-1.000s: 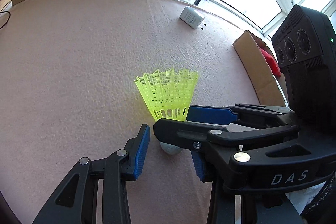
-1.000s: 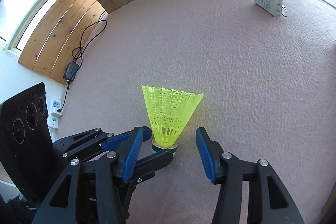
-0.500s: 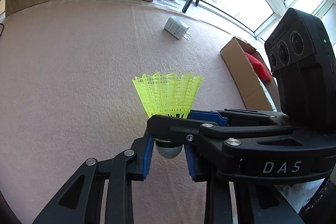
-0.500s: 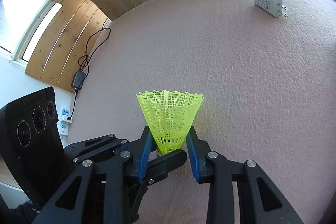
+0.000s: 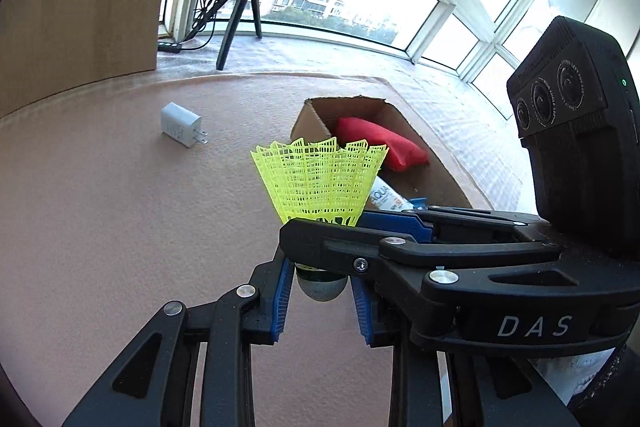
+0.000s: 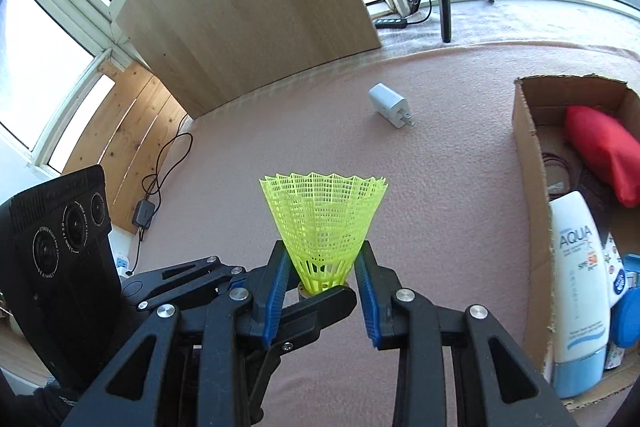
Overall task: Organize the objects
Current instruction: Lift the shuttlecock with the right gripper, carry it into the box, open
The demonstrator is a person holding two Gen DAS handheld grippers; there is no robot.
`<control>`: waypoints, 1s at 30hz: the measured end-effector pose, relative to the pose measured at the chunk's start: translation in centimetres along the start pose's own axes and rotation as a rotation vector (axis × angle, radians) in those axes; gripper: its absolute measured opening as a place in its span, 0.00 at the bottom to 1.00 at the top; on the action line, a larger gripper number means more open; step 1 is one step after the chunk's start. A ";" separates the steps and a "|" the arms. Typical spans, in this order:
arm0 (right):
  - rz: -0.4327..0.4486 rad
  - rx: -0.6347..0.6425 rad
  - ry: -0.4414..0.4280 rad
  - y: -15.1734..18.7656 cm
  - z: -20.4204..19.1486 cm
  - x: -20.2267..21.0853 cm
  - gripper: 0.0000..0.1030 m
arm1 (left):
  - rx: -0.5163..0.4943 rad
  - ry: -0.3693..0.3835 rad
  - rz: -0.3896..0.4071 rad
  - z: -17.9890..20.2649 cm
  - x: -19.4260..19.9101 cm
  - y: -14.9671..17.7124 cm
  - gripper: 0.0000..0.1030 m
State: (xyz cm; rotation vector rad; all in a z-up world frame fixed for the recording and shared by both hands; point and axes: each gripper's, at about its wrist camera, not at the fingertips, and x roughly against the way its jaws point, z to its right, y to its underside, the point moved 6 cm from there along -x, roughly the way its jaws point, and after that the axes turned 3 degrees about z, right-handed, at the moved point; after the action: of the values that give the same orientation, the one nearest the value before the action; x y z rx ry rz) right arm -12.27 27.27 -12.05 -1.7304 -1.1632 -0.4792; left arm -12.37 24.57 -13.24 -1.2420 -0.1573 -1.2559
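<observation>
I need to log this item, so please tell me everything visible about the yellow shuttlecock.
The shuttlecock has a neon-yellow plastic mesh skirt, flared upward, and a rounded pale cork base with a dark band. It stands upright, lifted off the pink felt. The left gripper clamps its base; the right gripper clamps the lower skirt. It looks undamaged.

Both wrist views close, angled down along own fingers; shared: yellow shuttlecock [image 5: 320, 183] [image 6: 325, 223], white charger [image 5: 182, 125] [image 6: 391, 107], cardboard box [image 5: 308, 123] [image 6: 530, 163] at the pink mat's [image 5: 100, 227] [image 6: 440, 187] edge.

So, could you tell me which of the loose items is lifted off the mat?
The yellow shuttlecock, pinched by both grippers; the white charger lies on the mat.
</observation>
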 end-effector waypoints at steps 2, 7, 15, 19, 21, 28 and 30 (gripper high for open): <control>0.029 -0.020 0.023 -0.1 1.7 1.7 0.29 | -0.026 0.026 -0.003 2.1 -1.2 -0.6 0.28; 0.090 -0.074 0.085 -0.2 5.8 5.9 0.29 | -0.095 0.080 -0.023 7.4 -3.7 -1.5 0.28; 0.151 -0.153 0.156 0.3 11.4 10.5 0.29 | -0.168 0.144 -0.070 13.8 -7.7 -2.3 0.29; 0.162 -0.190 0.176 0.5 13.6 11.7 0.29 | -0.187 0.156 -0.090 15.3 -9.3 -2.5 0.28; 0.167 -0.205 0.182 0.4 14.3 11.9 0.29 | -0.202 0.161 -0.097 15.9 -9.9 -2.6 0.29; 0.214 -0.226 0.255 0.3 16.4 13.3 0.64 | -0.216 0.127 -0.092 15.0 -10.0 -2.6 0.69; 0.224 -0.231 0.275 0.3 16.8 13.6 0.65 | -0.206 0.117 -0.092 14.2 -9.9 -2.8 0.69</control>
State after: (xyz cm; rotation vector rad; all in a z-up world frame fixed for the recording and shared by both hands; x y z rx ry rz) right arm -8.72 48.46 -9.93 -1.8940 -0.7312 -0.7092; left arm -11.12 42.08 -12.61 -1.3454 0.0003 -1.4487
